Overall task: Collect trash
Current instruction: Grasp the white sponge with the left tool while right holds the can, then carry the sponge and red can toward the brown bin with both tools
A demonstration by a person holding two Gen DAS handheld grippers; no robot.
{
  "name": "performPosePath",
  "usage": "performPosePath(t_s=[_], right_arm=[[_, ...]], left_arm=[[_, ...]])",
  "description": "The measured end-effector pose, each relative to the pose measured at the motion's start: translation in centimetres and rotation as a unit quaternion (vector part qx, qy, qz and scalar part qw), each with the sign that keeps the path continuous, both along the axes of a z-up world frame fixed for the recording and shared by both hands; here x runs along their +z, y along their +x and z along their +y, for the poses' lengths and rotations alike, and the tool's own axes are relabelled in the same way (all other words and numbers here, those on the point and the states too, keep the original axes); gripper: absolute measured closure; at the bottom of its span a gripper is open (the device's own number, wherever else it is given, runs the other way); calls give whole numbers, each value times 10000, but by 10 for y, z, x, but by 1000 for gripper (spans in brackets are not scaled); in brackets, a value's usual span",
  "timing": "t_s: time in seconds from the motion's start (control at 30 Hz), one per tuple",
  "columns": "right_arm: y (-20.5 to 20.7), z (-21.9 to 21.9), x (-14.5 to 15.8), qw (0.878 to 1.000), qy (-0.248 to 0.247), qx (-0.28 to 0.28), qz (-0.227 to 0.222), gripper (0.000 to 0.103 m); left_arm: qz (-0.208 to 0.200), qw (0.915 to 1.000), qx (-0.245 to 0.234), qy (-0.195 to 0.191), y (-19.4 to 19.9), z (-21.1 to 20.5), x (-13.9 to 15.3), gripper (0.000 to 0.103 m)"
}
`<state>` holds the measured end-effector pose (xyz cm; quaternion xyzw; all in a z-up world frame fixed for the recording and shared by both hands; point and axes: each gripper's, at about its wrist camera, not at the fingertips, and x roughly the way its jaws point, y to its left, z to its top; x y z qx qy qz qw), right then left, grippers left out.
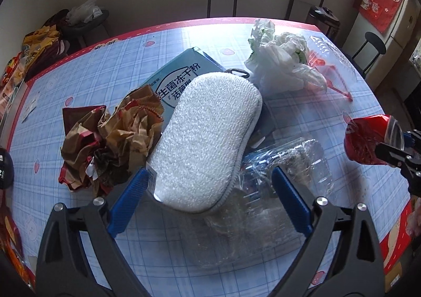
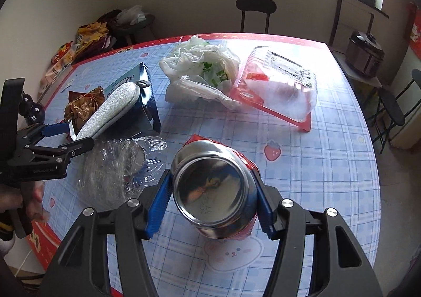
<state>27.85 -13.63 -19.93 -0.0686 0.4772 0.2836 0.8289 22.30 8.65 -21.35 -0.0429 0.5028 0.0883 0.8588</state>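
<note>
Left wrist view: the left tool (image 1: 210,186) is standing open around the near end of a soft white sponge (image 1: 208,136), which is leaning on the box (image 1: 176,78). Right wrist view: the right tool (image 2: 210,207) is gripping a crushed can (image 2: 213,189) sideways above the table (image 2: 329,165); light, dented metal probably needs a firm mid-body hold.

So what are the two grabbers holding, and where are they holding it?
The right gripper squeezes the crushed red metal can by its sides. The left gripper is open around the white oval sponge, holding nothing.
</note>
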Motion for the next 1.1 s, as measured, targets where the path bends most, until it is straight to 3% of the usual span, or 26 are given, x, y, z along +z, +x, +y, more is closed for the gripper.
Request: performPosePath(t_s=[0.17, 0.33, 0.43, 0.53, 0.63, 0.77, 0.9, 1.1], right_arm=[[3, -19, -1, 9997, 79, -237, 56, 46], [5, -40, -2, 9990, 117, -423, 87, 46], [6, -51, -4, 9984, 139, -541, 123, 46], [7, -63, -5, 9978, 159, -631, 155, 46], [6, -72, -5, 9971, 189, -712, 188, 46], [5, -83, -3, 9964, 269, -783, 205, 46], [4, -92, 0, 9960, 351, -798, 187, 46], [2, -109, 5, 9951, 490, -846, 171, 46]], left_arm=[[266, 9986, -61, 463, 36, -10, -8, 10], [688, 9911, -245, 1111, 57, -17, -22, 11], [958, 9836, -319, 1495, 62, -17, -35, 21], [970, 9823, -439, 1541, 62, -18, -37, 28], [792, 9806, -493, 1725, 55, -25, -26, 49], [422, 9889, -478, 1342, 39, -23, -1, 75], [210, 9964, -272, 779, 22, -11, 22, 77], [-179, 9995, 258, -41, -2, 1, 51, 82]])
